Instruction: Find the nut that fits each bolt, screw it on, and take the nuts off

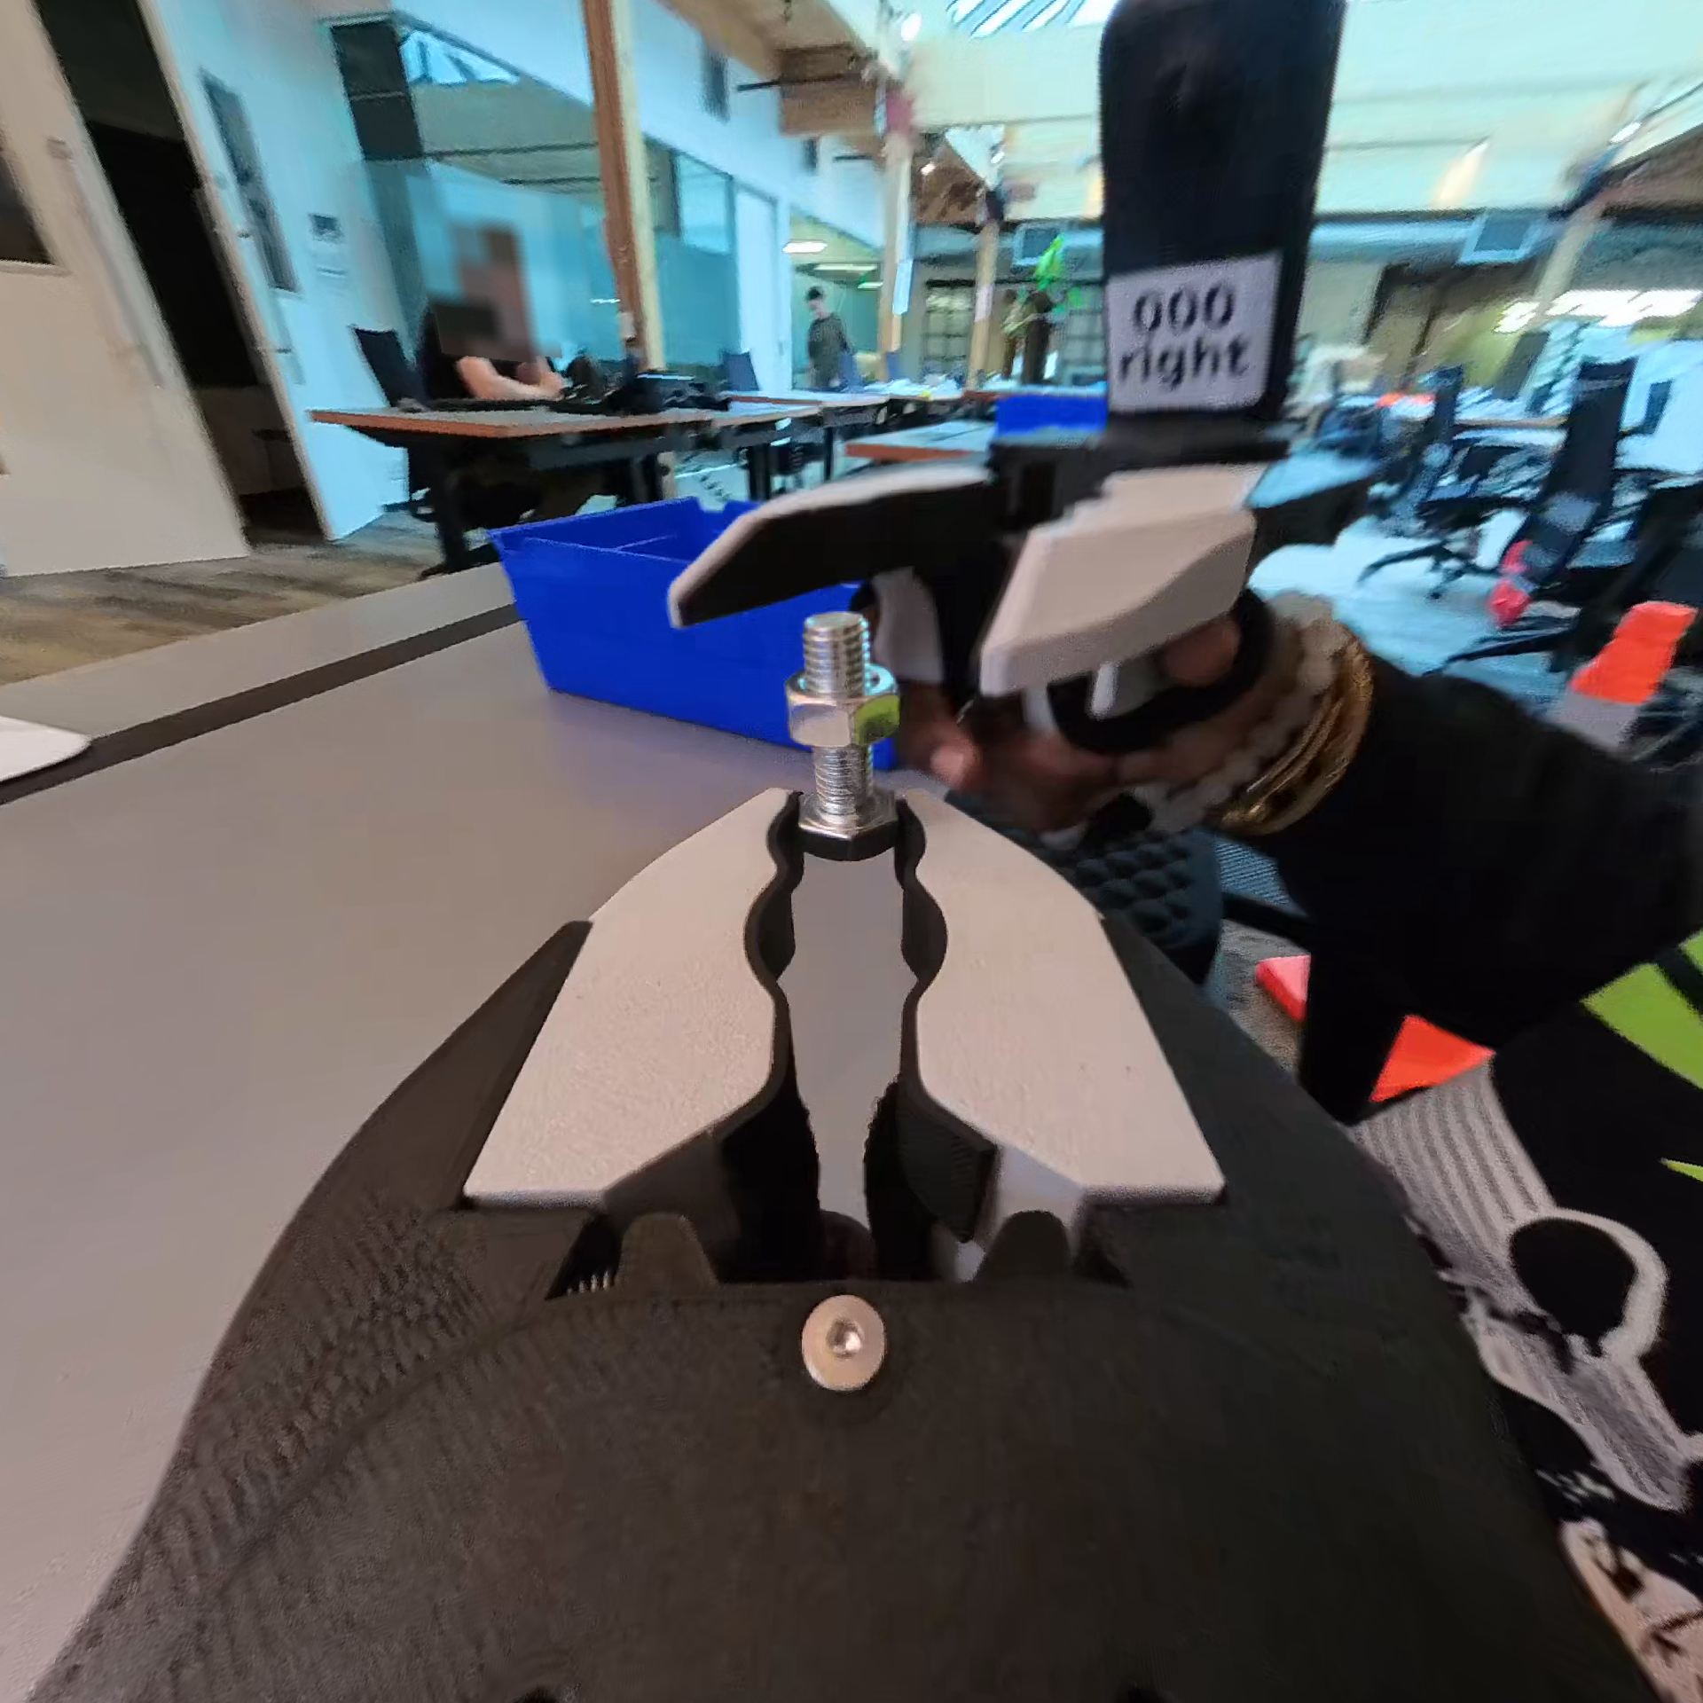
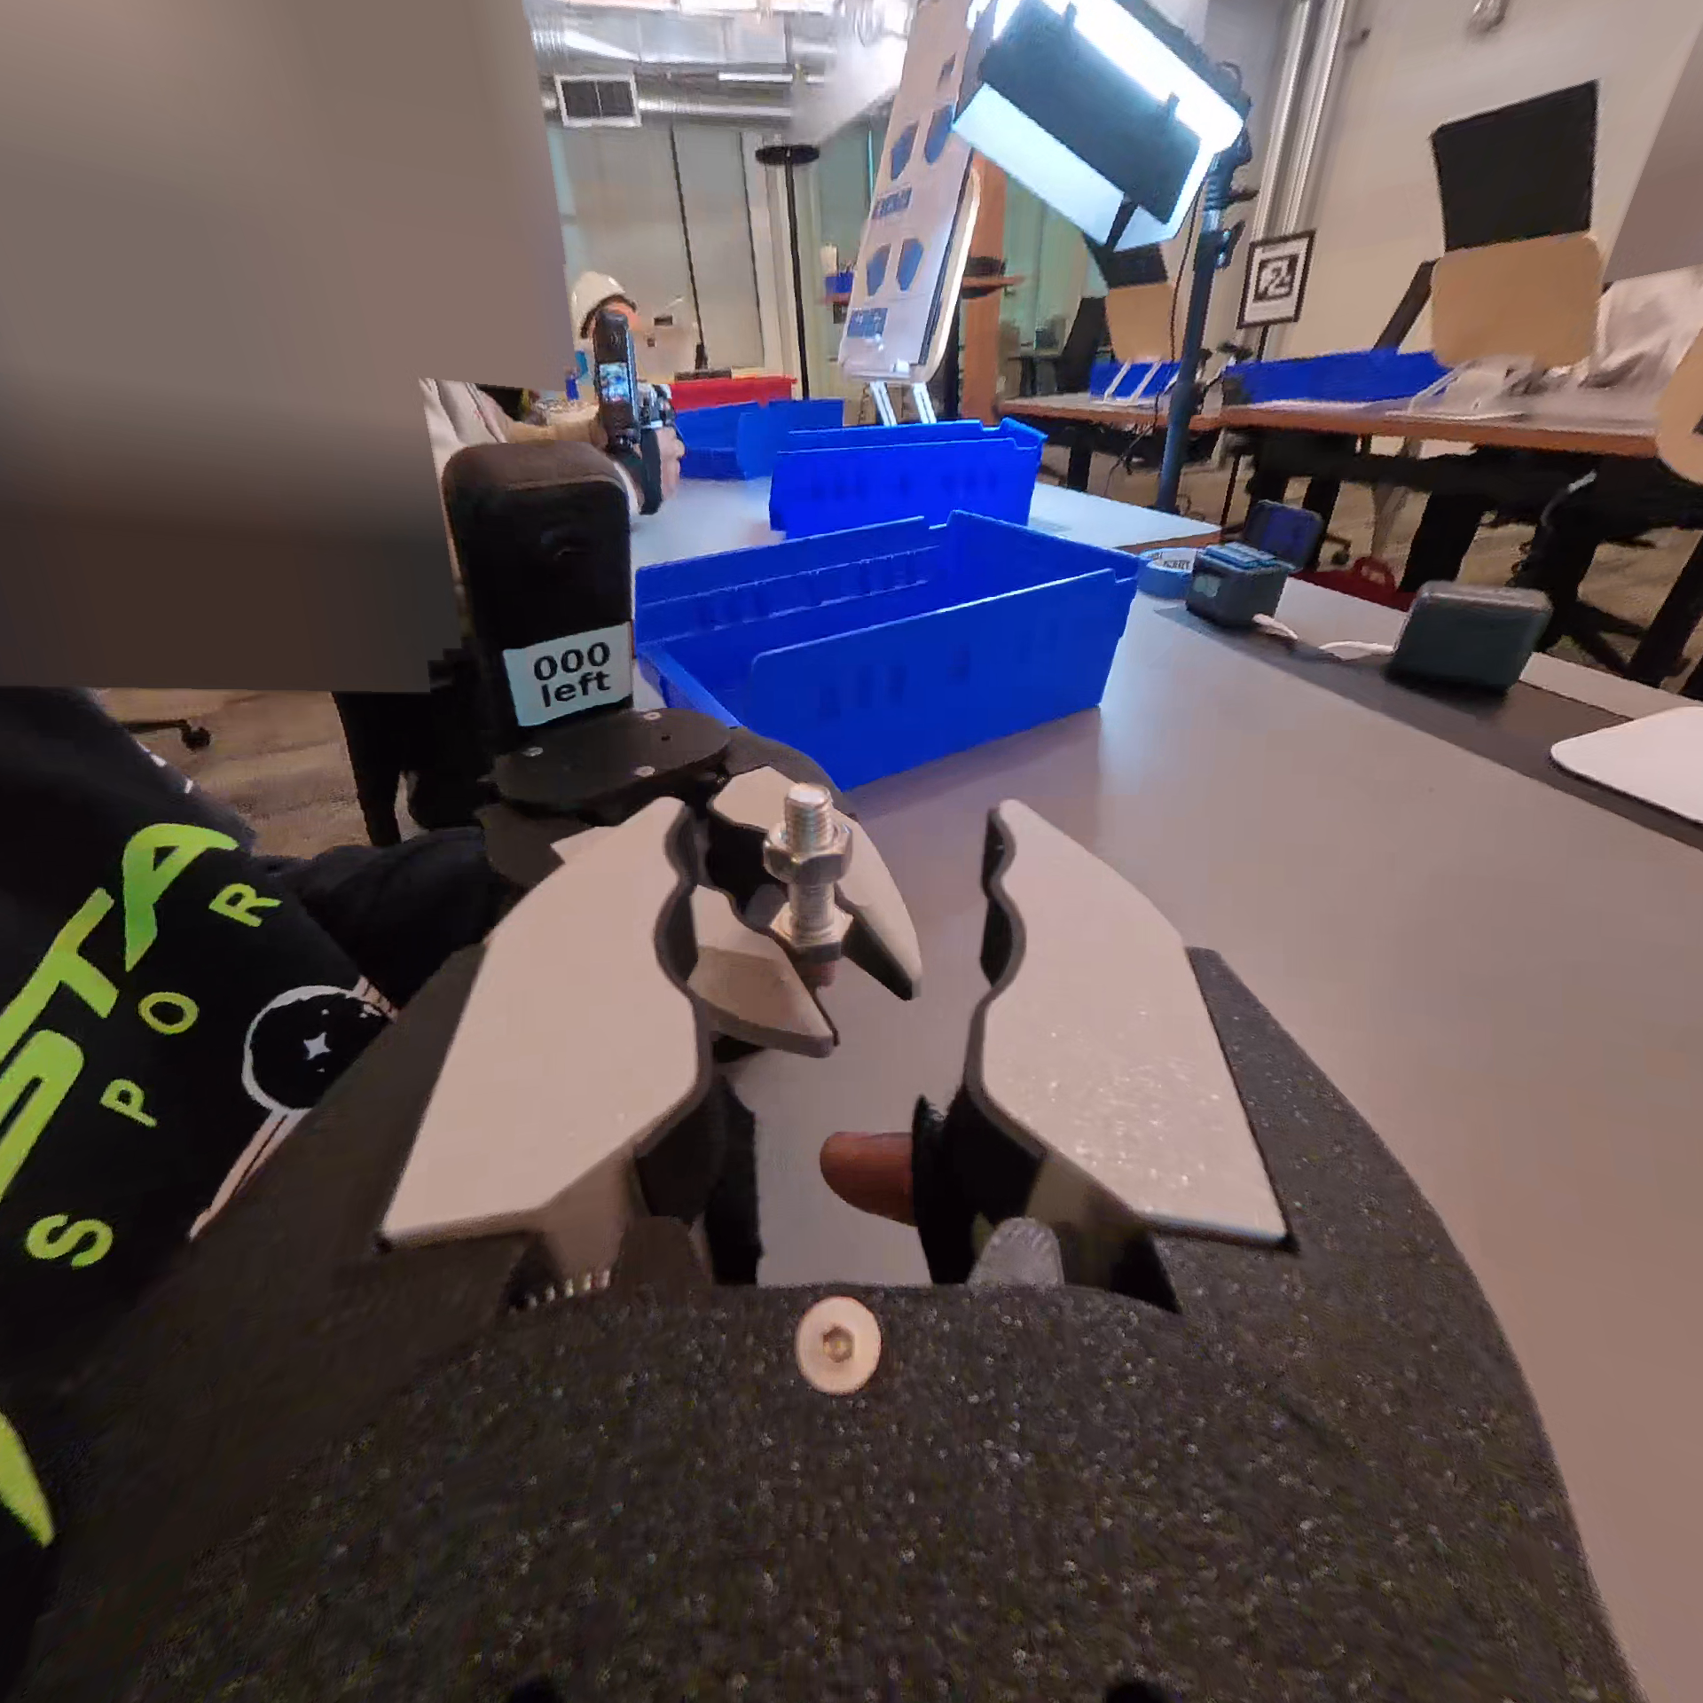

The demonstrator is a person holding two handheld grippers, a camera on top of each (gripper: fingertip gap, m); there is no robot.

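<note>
My left gripper [image 1: 848, 825] pinches the bolt [image 1: 837, 728] upright by its head, nut [image 1: 843, 708] mid-thread, my right gripper [image 2: 834, 931] spread beside it — hard, slick steel, likely best taken across the nut's flats.

A grey desk [image 1: 276, 829] fills the lower frame. In the left wrist view, a white wall with a dark doorway [image 1: 175, 304] stands at upper left, glass partitions [image 1: 516, 267] and a wooden post [image 1: 622, 184] at upper centre, and black office chairs [image 1: 1567, 516] at right. In the right wrist view, a bright panel lamp [image 2: 1097, 120] on a stand hangs at upper right above brown-topped tables [image 2: 1382, 428].
</note>
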